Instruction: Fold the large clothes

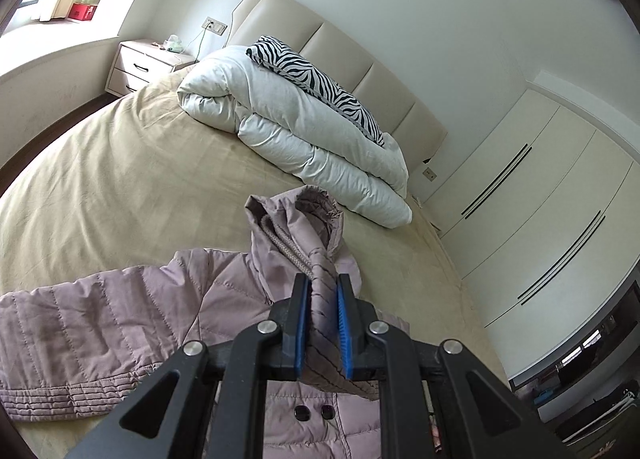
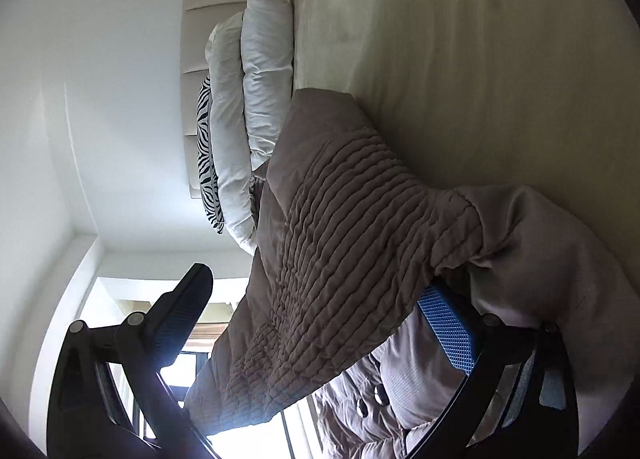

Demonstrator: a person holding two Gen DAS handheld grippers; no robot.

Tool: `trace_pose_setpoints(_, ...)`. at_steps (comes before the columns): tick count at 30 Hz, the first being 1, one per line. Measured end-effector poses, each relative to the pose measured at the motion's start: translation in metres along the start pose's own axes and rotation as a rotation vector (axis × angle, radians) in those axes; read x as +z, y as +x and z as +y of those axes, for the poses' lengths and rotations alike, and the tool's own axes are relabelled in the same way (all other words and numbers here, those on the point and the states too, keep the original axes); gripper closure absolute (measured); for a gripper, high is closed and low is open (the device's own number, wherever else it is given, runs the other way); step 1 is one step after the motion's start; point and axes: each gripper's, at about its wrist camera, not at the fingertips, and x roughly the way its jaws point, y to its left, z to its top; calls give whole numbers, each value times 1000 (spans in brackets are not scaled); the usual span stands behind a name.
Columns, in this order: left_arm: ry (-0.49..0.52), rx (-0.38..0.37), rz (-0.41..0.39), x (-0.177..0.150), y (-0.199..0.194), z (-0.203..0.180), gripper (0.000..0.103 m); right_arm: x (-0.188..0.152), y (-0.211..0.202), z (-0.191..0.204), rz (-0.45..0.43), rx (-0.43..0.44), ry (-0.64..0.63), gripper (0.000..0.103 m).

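The mauve quilted down jacket [image 1: 120,323] lies mostly spread on the beige bed [image 1: 120,179], one sleeve [image 1: 52,323] stretched flat, so folding looks barely begun. The left gripper [image 1: 323,323] is clenched on its hood edge. The right gripper [image 2: 320,323] is spread wide, with the ribbed cuff [image 2: 340,239] draped over one finger.

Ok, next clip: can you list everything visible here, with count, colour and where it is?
Jacket: one, mauve quilted, spread on the bed, hood lifted.
Bed sheet: one, beige.
Duvet: one, white, folded by the headboard.
Pillow: one, zebra-striped, on the duvet.
Headboard: one, cream.
Nightstand: one, pale, beside the bed.
Wardrobe: white doors, right.
Left gripper: shut on the hood.
Right gripper: open, sleeve draped across one finger.
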Motion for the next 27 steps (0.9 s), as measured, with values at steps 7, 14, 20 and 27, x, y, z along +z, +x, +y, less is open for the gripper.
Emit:
trace_pose_setpoints(7,-26,47,79,-26,42,23,88,31,-26,14,-106,-69,-101,1)
trace_pose_setpoints(14,-54,144,165,-67,92,59,88,62,-48,-14,-149,-60,-60,6)
trace_pose_setpoints(20,-119,200,191,-81,102,98,88,28,-31,34,89,23,-227,6)
trace_pose_setpoints(27,-87,221,203,-86,107,102,87,12,-20,53,116,34,-287,6)
